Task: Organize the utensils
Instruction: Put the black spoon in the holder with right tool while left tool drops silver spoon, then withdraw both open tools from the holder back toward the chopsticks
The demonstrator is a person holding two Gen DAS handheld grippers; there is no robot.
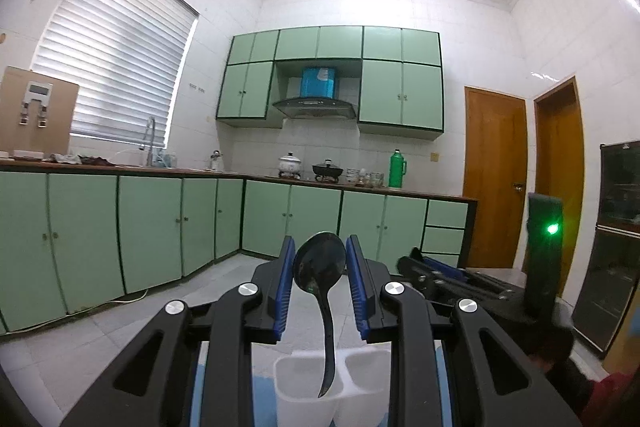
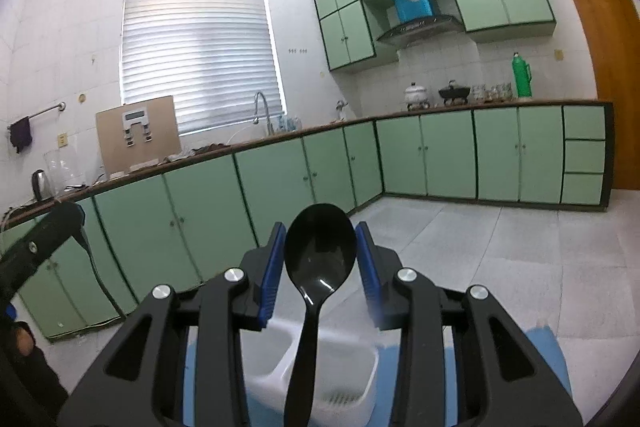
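Spoons (image 1: 320,261) (image 2: 320,247) fill both claws; only left view shows fridge (image 1: 616,239)

Bright ceiling glare, backlit blinds (image 2: 198,61), fisheye-bent edges, perhaps slightly soft.

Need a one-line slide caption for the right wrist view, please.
Right gripper holds a black spoon by its bowl, handle hanging down over the white utensil caddy.

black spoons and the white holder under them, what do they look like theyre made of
Both black spoons: probably glossy plastic; their bowls show soft light reflections, though dark metal is possible. White holder: likely matte, slightly translucent plastic, with moulded drain slots in its floor.
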